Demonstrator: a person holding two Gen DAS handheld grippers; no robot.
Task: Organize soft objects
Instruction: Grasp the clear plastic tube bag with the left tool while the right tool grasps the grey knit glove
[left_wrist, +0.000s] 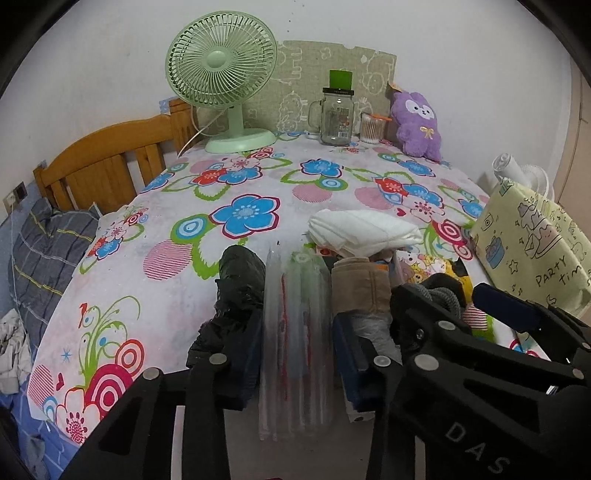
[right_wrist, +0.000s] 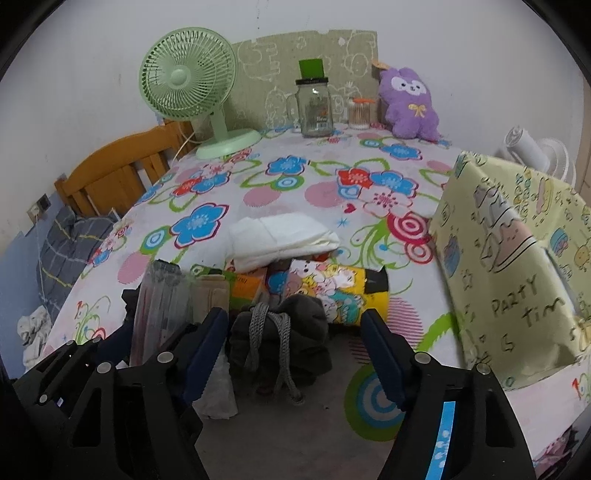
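Observation:
A pile of soft things lies on the flowered table cloth (left_wrist: 184, 184). My left gripper (left_wrist: 297, 339) is shut on a clear plastic packet (left_wrist: 295, 332) held upright between its fingers; the packet also shows in the right wrist view (right_wrist: 159, 314). A black plastic bag (left_wrist: 236, 284) lies to its left. My right gripper (right_wrist: 293, 350) is open around a dark grey cloth with a grey cord (right_wrist: 280, 332), which also shows in the left wrist view (left_wrist: 439, 295). Behind lie a folded white cloth (right_wrist: 284, 236), a yellow cartoon-print bundle (right_wrist: 332, 288) and a tan folded cloth (left_wrist: 358, 288).
A yellow "Party time" gift bag (right_wrist: 517, 266) stands at the right. At the back are a green fan (left_wrist: 221, 74), a glass jar mug (left_wrist: 336, 114), a cotton swab jar (left_wrist: 371, 127) and a purple plush (left_wrist: 417, 122). A wooden bed frame (left_wrist: 103, 166) is on the left.

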